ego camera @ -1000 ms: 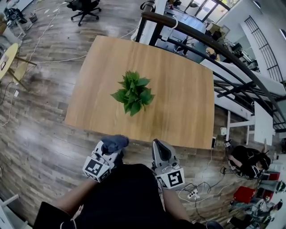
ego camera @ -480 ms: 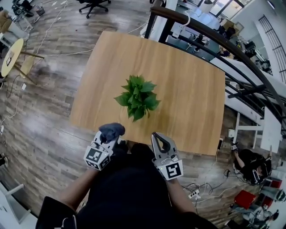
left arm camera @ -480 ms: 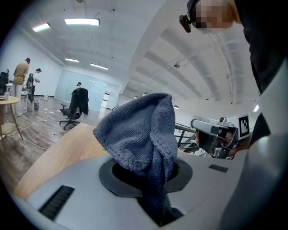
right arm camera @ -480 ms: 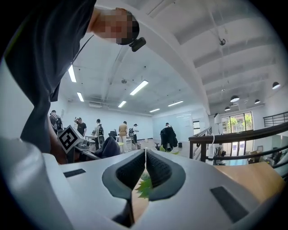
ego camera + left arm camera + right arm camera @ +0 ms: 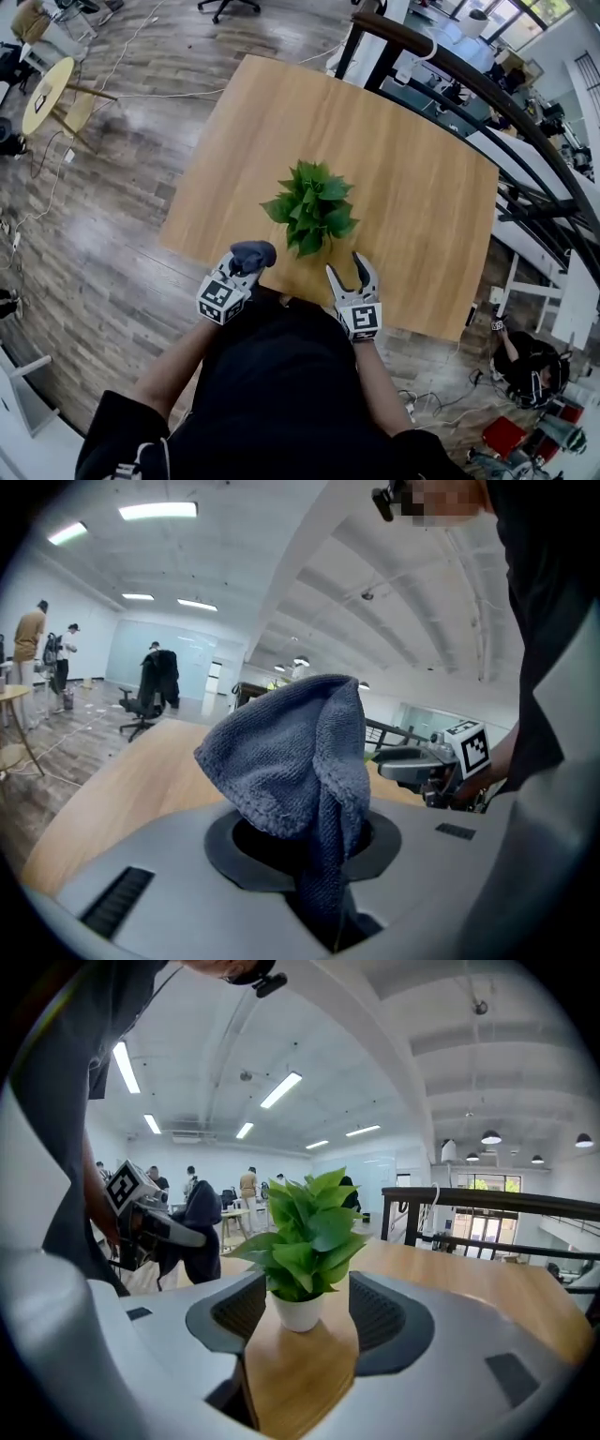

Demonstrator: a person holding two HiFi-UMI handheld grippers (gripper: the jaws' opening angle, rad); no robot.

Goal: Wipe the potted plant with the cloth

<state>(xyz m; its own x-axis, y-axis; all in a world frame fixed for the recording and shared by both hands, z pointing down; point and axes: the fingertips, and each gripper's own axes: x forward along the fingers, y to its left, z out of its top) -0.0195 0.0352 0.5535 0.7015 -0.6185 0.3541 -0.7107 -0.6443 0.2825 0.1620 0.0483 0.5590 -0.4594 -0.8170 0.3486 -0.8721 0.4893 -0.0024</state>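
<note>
The left gripper point(image 5: 244, 270) has its fingers clenched on the cloth point(image 5: 291, 761). The right gripper point(image 5: 350, 269) has its fingers opening and grasping nothing, with the plant point(image 5: 305, 1232) just ahead on the counter point(image 5: 422, 216).

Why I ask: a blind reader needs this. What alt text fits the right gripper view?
A plant stands on a wooden table, seen between the right hand-held gripper's opening jaws, untouched. At left, the left hand-held gripper holds a cloth.
</note>
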